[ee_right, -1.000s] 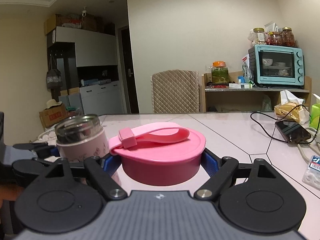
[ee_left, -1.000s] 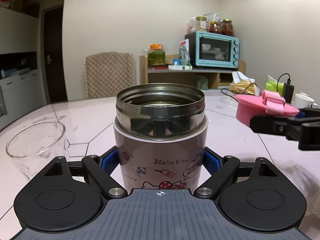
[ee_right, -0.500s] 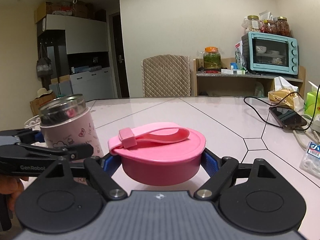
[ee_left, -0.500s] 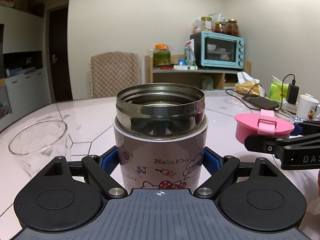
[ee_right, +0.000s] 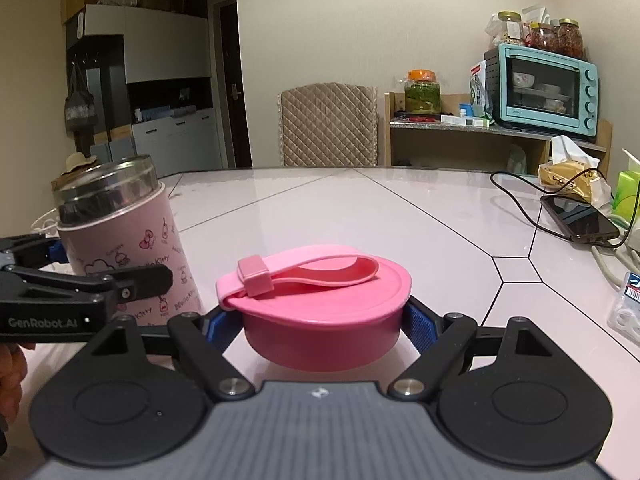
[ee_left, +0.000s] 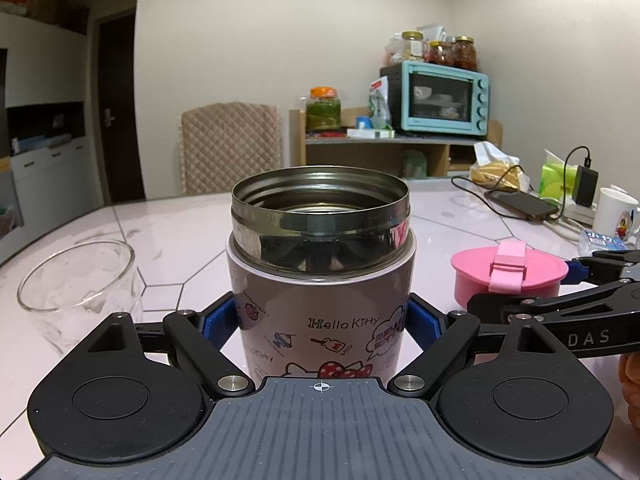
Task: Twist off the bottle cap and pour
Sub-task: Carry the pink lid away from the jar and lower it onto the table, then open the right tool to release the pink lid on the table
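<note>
The left gripper (ee_left: 320,320) is gripping the pink Hello Kitty flask (ee_left: 320,280), its jaws clamped on the flask's lower body from both sides. The flask is standing upright on the tabletop (ee_left: 460,216), its steel mouth open and uncapped. Whether it is holding any liquid cannot be told.

The right gripper (ee_right: 320,316) is holding the pink cap (ee_right: 320,312), its jaws clamped on the cap's sides. The cap is sitting right of the flask, well apart from it, slightly tilted, with its strap looped across the top. Whether it is touching the tabletop cannot be told.

A clear drinking glass (ee_left: 76,284) is standing just left of the flask, upright.

Behind the flask, a quilted chair back (ee_left: 230,148) is showing at the tabletop's far edge. Right of the flask and farther back, a phone on a cable (ee_right: 580,220) and a white mug (ee_left: 614,212) are lying and standing on the tabletop. A teal toaster oven (ee_left: 438,98) is sitting on a shelf behind.
</note>
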Tool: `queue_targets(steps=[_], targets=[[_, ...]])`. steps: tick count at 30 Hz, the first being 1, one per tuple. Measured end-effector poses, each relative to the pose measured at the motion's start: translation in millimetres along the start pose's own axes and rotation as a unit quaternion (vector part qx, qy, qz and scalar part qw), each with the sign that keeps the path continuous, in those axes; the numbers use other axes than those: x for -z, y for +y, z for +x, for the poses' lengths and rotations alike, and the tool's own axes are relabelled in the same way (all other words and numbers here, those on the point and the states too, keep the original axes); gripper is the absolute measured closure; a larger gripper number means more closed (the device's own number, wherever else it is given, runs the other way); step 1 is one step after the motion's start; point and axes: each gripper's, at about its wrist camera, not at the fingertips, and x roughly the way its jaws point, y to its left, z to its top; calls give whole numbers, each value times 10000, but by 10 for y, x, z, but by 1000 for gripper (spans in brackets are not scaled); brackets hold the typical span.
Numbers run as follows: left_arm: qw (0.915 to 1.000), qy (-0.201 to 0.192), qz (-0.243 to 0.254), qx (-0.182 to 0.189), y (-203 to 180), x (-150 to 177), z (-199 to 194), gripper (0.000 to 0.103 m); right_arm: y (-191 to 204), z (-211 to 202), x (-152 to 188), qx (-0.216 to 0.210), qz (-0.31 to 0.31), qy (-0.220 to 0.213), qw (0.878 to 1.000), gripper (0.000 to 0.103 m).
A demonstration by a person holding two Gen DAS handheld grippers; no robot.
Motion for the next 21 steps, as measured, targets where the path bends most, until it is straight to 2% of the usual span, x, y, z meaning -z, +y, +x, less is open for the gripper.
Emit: queue_targets(steps=[21], targets=[[10000, 29, 32, 9, -15, 55, -15, 13, 13, 122, 23, 148, -158, 404, 9990, 18]])
